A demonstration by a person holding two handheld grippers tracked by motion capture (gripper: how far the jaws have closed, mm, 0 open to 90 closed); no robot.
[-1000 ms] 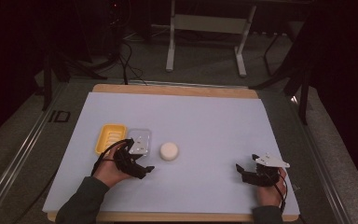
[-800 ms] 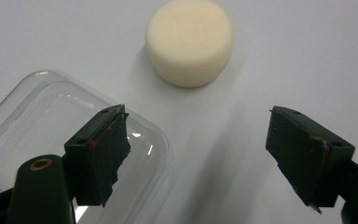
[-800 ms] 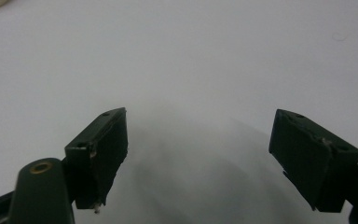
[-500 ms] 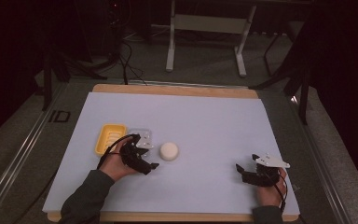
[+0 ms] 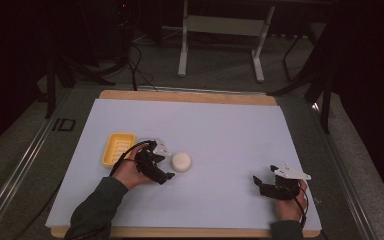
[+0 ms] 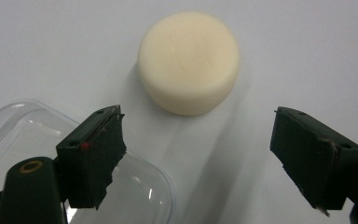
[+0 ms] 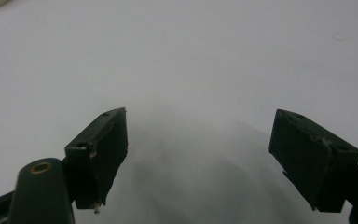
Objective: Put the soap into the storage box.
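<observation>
Just ahead of our left gripper (image 6: 198, 154), whose empty jaws had just been opening, we saw the round soap (image 6: 189, 62).

A cream round soap (image 5: 181, 161) is lying right of a yellow tray (image 5: 117, 148) and clear lid (image 6: 9, 126), all showing against pale lavender paper (image 5: 220, 130).

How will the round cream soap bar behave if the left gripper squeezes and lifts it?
The soap bar looks solid, so probably stiff. Its smooth rounded edge may slip between the pads. Lying flat on the white sheet, it seems unlikely to roll.
</observation>
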